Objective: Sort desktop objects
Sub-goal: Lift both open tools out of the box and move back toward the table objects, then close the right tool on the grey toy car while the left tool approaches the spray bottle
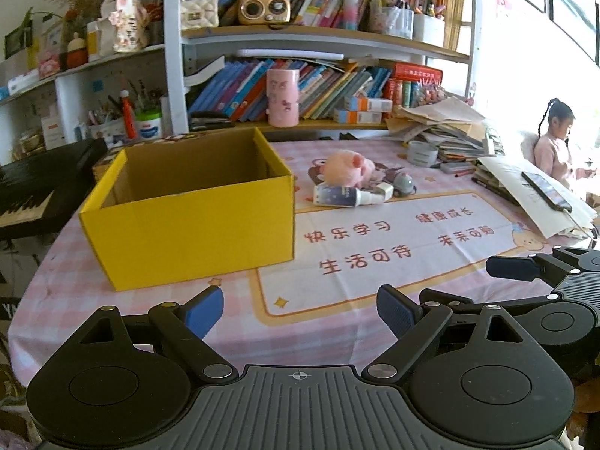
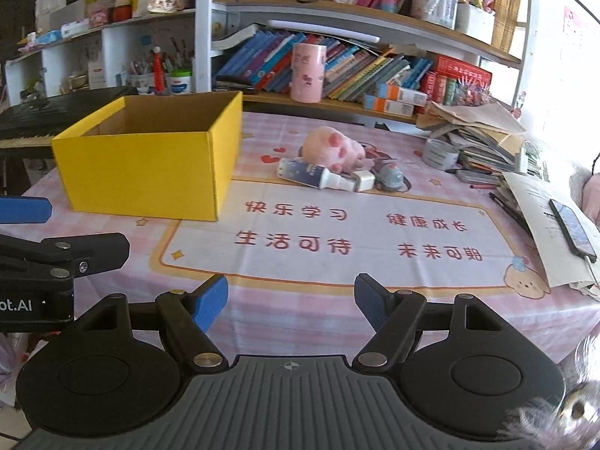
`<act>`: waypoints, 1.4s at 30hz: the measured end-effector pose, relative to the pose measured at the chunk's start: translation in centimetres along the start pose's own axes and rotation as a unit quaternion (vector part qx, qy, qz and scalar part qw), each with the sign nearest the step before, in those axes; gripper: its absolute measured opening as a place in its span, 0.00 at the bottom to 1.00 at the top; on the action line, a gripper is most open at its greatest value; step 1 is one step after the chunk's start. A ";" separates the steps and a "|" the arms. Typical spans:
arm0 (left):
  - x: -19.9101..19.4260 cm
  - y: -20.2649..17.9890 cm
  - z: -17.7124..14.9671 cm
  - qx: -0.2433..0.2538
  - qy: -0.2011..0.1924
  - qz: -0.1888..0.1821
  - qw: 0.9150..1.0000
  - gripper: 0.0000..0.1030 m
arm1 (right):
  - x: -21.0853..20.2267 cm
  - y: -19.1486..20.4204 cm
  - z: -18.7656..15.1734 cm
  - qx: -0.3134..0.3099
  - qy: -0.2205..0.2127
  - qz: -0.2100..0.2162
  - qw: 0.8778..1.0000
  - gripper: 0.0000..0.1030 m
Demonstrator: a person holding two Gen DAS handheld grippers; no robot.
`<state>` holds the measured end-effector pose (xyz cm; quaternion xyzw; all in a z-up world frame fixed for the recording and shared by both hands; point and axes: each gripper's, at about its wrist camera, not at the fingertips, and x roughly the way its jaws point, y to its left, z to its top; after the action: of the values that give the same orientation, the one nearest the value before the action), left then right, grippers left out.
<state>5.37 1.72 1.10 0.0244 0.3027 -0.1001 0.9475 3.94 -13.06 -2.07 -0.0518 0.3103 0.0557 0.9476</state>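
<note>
Yellow cardboard forms the open box (image 1: 187, 206) seen from the left wrist, set on the pink checked tablecloth (image 1: 150, 318) ahead and slightly left of the left gripper (image 1: 300, 313), whose blue-padded jaws are spread wide over bare cloth with nothing between them. Well beyond, right of the box, a pink plush toy (image 1: 347, 168), a spray bottle (image 1: 343, 195) lying on its side and a small grey toy (image 1: 403, 183) are clustered together, touching. Part of the right gripper is seen at the right edge, cut off by the frame. From the right wrist, the right gripper (image 2: 290, 302) is held partly open and empty above the printed mat (image 2: 337, 232); the same cluster lies well ahead of it, the box (image 2: 150, 168) to the left. The box floor is hidden by its near wall. At the left edge, one finger of the left gripper is cut off.
</note>
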 end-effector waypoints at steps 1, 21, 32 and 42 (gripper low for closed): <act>0.2 -0.2 0.1 0.000 0.000 -0.001 1.000 0.89 | 0.1 -0.3 0.1 0.001 0.001 -0.001 1.000 0.70; 6.6 -4.9 3.5 0.035 0.022 -0.034 0.999 0.89 | 4.4 -6.9 1.4 0.031 0.033 -0.027 0.999 0.71; 10.9 -7.2 5.8 0.034 0.029 -0.039 0.998 0.89 | 8.0 -11.0 3.2 0.033 0.055 -0.031 0.997 0.71; 14.4 -8.7 8.0 0.017 0.031 -0.003 0.999 0.89 | 11.7 -14.2 5.8 0.015 0.060 -0.003 0.998 0.71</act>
<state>19.66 -10.20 -0.57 0.0429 0.3298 -0.1072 0.9370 18.63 -25.42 -3.46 -0.0417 0.3675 0.0450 0.9280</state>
